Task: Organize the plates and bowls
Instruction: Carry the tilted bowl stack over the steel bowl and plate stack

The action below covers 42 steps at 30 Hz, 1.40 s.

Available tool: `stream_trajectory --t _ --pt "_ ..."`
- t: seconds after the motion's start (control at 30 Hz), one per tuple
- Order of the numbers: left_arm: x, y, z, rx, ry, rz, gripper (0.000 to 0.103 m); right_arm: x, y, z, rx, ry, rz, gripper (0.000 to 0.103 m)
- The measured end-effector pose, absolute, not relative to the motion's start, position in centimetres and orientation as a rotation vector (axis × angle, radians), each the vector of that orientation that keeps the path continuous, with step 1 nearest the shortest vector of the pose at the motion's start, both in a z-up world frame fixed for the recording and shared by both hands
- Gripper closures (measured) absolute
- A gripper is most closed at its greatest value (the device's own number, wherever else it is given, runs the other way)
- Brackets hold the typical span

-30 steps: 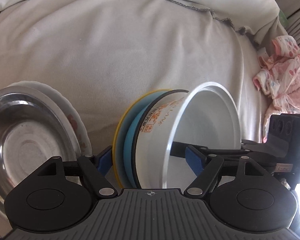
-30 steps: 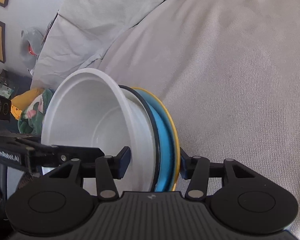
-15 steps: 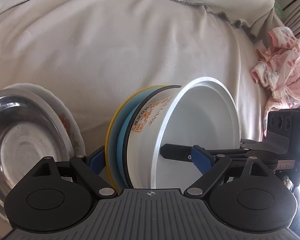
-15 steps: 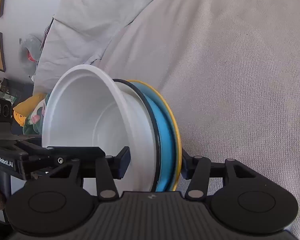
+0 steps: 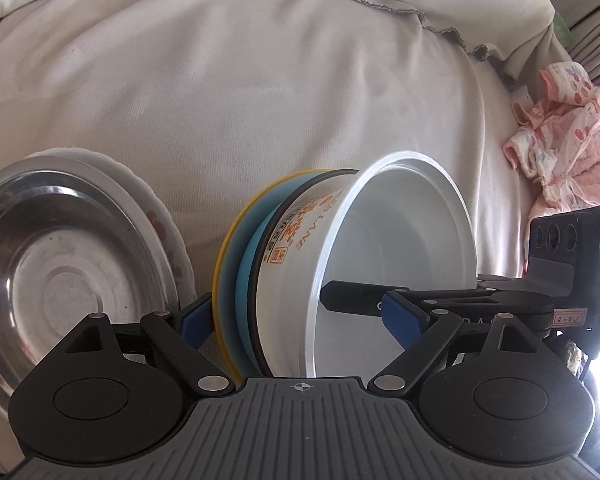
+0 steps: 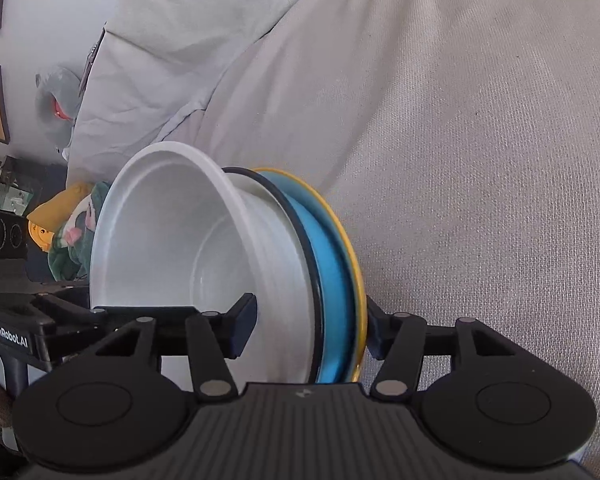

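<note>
While both tongs grip one tilted stack from opposite sides, the left tongs [image 5: 300, 320] and right tongs [image 6: 310, 326] each stand partly closed across it. That stack counts three pieces: one white bowl [image 5: 396, 248], one blue dish [image 5: 246, 280], one yellow plate [image 5: 224, 256]. At nine o'clock, one steel plate [image 5: 60, 264] lies on one white plate [image 5: 140, 184] on the sheet-covered bed [image 5: 240, 80].
</note>
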State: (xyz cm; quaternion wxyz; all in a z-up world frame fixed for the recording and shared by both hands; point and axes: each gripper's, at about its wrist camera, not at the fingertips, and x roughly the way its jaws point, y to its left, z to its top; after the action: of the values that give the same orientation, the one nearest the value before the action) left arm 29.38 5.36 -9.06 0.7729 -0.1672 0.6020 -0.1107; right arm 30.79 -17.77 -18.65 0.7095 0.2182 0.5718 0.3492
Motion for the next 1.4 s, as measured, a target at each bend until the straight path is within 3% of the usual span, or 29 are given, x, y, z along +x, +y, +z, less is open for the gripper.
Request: stream_trajectory --t 0.77,1.4 --pt "27.7 3.5 -8.2 -0.232 1.209 -0.266 0.013 30.0 -17.2 -17.9 0.4 1.228 0.78 0.05" --pt "29.4 5.3 -7.9 -0.339 1.259 -0.292 0.013 32.2 -16.2 -16.1 0.377 1.315 0.712 0.05"
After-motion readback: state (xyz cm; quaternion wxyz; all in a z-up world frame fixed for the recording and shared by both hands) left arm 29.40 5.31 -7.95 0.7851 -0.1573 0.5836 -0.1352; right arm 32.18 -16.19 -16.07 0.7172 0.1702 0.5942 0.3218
